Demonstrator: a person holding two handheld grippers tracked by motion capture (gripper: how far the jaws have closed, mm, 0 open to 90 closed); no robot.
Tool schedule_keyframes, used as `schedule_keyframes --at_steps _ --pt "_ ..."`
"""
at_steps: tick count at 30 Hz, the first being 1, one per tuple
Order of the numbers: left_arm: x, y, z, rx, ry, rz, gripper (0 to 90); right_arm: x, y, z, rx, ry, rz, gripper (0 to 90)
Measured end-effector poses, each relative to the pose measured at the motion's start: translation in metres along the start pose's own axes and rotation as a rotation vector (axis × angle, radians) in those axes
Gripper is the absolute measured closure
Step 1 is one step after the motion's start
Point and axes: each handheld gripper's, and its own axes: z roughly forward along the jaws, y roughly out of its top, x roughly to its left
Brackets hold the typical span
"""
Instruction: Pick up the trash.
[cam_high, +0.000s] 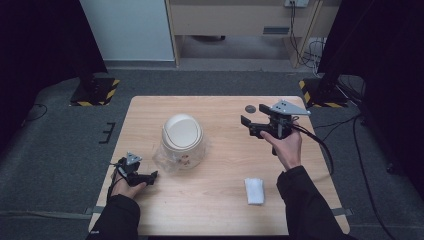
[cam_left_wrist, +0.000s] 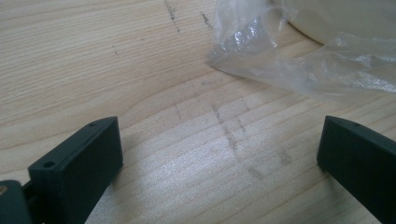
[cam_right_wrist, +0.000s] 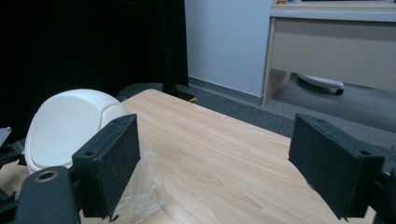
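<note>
A white domed container (cam_high: 182, 136) with a round lid stands mid-table on a crumpled clear plastic bag (cam_high: 167, 162). My left gripper (cam_high: 152, 176) rests low on the wood at the front left, open, jaws empty, pointing toward the bag (cam_left_wrist: 299, 60) with the container's rim (cam_left_wrist: 345, 21) just behind it. My right gripper (cam_high: 246, 125) hovers above the table's right half, open and empty, aimed left toward the container (cam_right_wrist: 70, 126) and the bag (cam_right_wrist: 140, 196) below it. A folded white cloth (cam_high: 254, 191) lies near the front edge.
A small dark disc (cam_high: 250, 108) lies near the table's far edge. The wooden table (cam_high: 220, 215) stands on grey carpet. Dark stands with striped bases (cam_high: 95, 92) flank the far corners. A desk (cam_right_wrist: 336, 42) and white panel stand behind.
</note>
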Motion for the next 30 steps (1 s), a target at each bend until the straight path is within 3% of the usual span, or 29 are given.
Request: schedule_keyframes --at_steps 7,19,24,27,30 --pt "0.0 0.0 0.0 0.0 0.0 0.0 0.0 0.019 0.014 0.025 0.016 0.036 -0.035 16.7" --pt "0.0 0.0 0.0 0.0 0.0 0.0 0.0 0.049 0.016 0.066 0.061 0.1 -0.075 17.5" --pt "0.0 0.0 0.0 0.0 -0.001 0.0 0.0 0.061 0.016 0.08 0.074 0.125 -0.077 18.4" --pt "0.0 0.0 0.0 0.0 -0.002 0.0 0.0 0.069 0.009 0.091 0.072 0.162 -0.034 20.7" --pt "0.0 0.0 0.0 0.0 -0.002 0.0 0.0 0.071 0.004 0.096 0.092 0.161 -0.039 20.7"
